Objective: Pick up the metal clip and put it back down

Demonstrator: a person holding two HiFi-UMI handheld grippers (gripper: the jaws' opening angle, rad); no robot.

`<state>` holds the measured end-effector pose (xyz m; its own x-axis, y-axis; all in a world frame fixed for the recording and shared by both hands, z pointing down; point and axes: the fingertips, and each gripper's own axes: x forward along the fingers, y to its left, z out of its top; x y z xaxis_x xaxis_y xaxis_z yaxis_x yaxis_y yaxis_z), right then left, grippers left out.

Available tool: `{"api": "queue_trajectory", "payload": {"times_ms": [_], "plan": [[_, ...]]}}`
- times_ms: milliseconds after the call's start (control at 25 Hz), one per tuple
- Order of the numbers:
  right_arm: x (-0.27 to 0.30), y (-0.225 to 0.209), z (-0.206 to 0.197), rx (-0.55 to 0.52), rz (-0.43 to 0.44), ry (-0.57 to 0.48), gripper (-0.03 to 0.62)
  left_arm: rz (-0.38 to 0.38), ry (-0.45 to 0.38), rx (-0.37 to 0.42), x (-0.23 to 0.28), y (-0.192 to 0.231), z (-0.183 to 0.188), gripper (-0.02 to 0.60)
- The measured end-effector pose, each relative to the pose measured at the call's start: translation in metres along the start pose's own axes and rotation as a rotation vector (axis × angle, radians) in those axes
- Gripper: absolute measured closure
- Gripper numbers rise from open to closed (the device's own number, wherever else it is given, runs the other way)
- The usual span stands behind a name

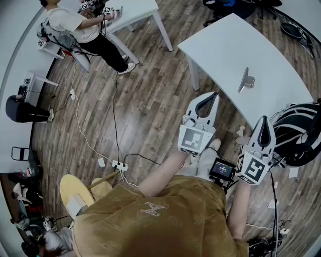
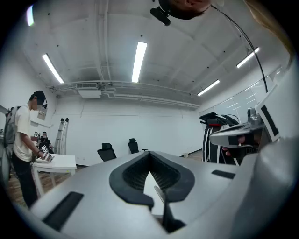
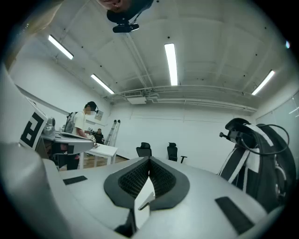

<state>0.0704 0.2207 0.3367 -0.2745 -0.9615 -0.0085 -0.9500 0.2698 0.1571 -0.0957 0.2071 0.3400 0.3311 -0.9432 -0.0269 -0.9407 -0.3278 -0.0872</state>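
The metal clip [image 1: 246, 80] stands on the white table [image 1: 220, 45] at the right, touched by neither gripper. Both grippers are held low in front of the person, short of the table's near edge, pointing towards it. My left gripper [image 1: 214, 95] has its tips together and holds nothing. My right gripper [image 1: 265, 119], nearer the table's right corner, is also shut and empty. In the left gripper view the black pads [image 2: 131, 179] meet at the tip, and a thin grey piece, probably the clip [image 2: 159, 192], shows through the gap below. The right gripper view shows the same piece [image 3: 147, 204] below its shut gripper [image 3: 150, 159].
A second white table [image 1: 138, 10] stands at the far left, with a person [image 1: 80, 30] working at it. Cables and a power strip [image 1: 119, 164] lie on the wooden floor. A black-and-white chair [image 1: 301, 133] sits at the right, a yellow stool [image 1: 72, 188] at the lower left.
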Motion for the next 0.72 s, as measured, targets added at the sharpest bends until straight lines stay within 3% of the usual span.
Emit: {"api": "queue_trajectory", "payload": {"times_ms": [280, 720], "plan": [[0.029, -0.016, -0.009, 0.030, -0.005, 0.001, 0.591, 0.000, 0.039, 0.045, 0.032, 0.002, -0.011, 0.575], [0.086, -0.037, -0.012, 0.068, 0.047, -0.013, 0.591, 0.043, 0.039, 0.015, 0.093, 0.016, -0.013, 0.575]]}}
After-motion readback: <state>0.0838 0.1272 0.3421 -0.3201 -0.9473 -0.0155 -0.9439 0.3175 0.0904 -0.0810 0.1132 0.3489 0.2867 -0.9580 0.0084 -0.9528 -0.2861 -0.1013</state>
